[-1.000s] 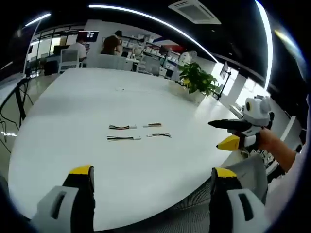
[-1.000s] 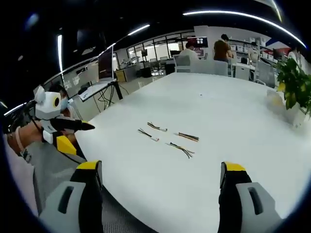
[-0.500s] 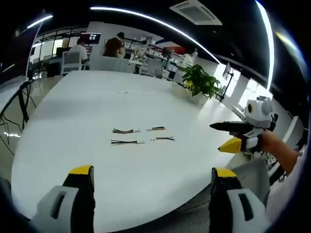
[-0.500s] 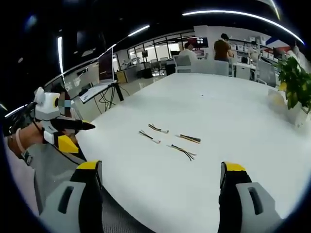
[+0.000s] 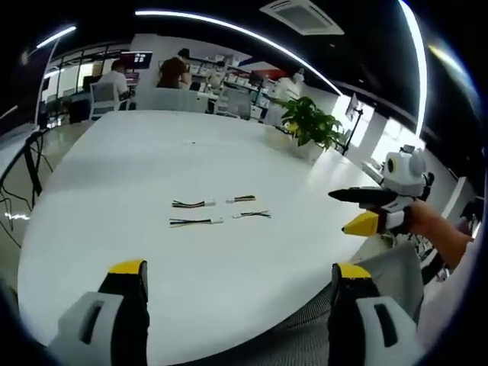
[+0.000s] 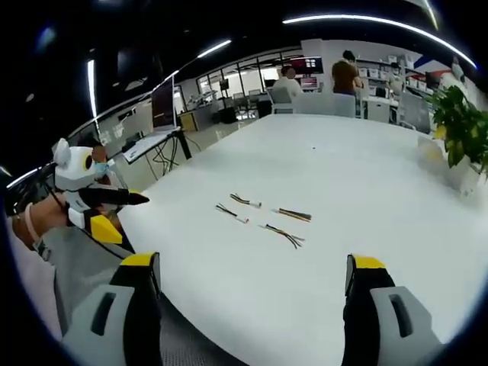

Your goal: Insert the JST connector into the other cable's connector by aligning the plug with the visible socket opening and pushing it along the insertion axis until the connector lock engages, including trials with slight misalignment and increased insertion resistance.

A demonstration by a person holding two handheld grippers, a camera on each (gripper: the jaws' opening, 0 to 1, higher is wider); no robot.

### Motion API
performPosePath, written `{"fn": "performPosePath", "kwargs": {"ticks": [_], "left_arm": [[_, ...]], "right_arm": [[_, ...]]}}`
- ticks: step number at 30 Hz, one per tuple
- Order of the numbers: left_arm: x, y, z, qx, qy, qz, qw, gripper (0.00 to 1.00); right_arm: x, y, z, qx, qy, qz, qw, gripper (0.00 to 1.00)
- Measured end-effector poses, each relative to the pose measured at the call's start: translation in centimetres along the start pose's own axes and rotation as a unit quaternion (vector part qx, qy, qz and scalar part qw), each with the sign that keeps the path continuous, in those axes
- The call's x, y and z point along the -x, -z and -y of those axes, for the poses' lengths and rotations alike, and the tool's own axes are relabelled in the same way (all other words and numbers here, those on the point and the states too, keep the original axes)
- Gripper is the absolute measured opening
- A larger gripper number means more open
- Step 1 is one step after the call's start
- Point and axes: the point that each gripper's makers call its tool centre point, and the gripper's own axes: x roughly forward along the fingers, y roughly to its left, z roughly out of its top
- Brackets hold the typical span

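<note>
Cables lie in a small cluster out on the white table (image 5: 99,198), four short pigtails in two rows: cable one (image 5: 191,203) and cable two (image 5: 242,199) behind, cable three (image 5: 194,222) and cable four (image 5: 252,214) in front. From the right gripper view the same four show as thin streaks, e.g. (image 6: 245,201) and (image 6: 282,235). Both tools hover well short of them, above the near table edge. Left gripper (image 5: 239,278) has its jaws spread wide with nothing between them; right gripper (image 6: 255,271) is likewise spread and empty, and it also shows side-on (image 5: 366,210) at the right of the left gripper view.

Judged from this, the step in hand is the reach. To do it well, each gripper should go for one cable of a facing pair, close on the housing rather than the wires, and leave the mating end sticking out so plug and socket can be lined up on one axis before pushing.

At this range the housings are only pale specks; which end is plug and which socket, and where the latch sits, cannot be made out. Wire colours are blurred
</note>
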Motion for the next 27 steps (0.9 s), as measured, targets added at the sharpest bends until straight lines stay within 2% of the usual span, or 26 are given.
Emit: {"fn": "performPosePath", "kwargs": {"ticks": [12, 20, 27], "left_arm": [[0.12, 0.06, -0.23, -0.002, 0.000, -0.006, 1.0000, 0.98], [-0.11, -0.47, -0.11, -0.005, 0.005, -0.001, 1.0000, 0.98], [-0.17, -0.83, 0.16, -0.031, 0.008, -0.002, 0.9995, 0.99]], "right_arm": [[0.03, 0.04, 0.02, -0.007, 0.000, 0.003, 1.0000, 0.99], [0.27, -0.12, 0.14, -0.009, 0.006, 0.004, 0.9999, 0.99], [0.58, -0.35, -0.04, -0.003, 0.004, 0.011, 0.9999, 1.00]]}}
